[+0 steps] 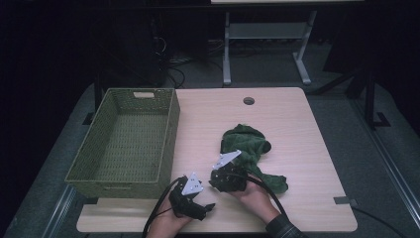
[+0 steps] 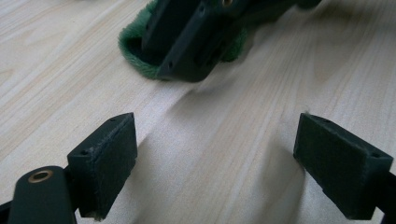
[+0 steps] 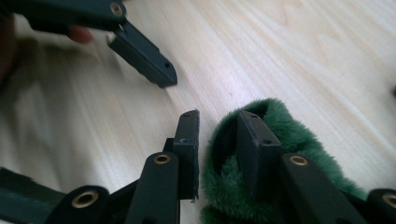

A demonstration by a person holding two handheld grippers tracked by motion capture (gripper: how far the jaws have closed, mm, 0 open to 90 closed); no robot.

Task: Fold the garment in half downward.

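While the woven basket [image 1: 124, 141] sits empty at the left of the table [image 1: 307, 148], its near rim just beside the person's left hand, nothing of the work has reached it yet. Next to the right comes the left gripper [image 1: 200, 208], low over the near edge of the tabletop with its jaws spread wide over bare wood; in the left gripper view nothing lies between its pads [image 2: 109, 158].

Just right of it, the right gripper [image 3: 217, 140] points into the near end of the green towel [image 1: 247, 148], which lies crumpled a little right of the table's middle, one tail trailing toward the near right. In the right gripper view the jaws stand narrow: one pad is buried in a fuzzy fold of the cloth, the other is on bare wood just beside that fold, so the edge sits between them, but I cannot tell whether they are truly pinching it.

The risk, as I judge it, is a thin catch. If only the pile of the outer fold is taken, the towel may slip free on the lift, or hang long and drag its tail over the basket's rim instead of dropping in. The two grippers are also near each other, so a hasty sideways move could knock them together.
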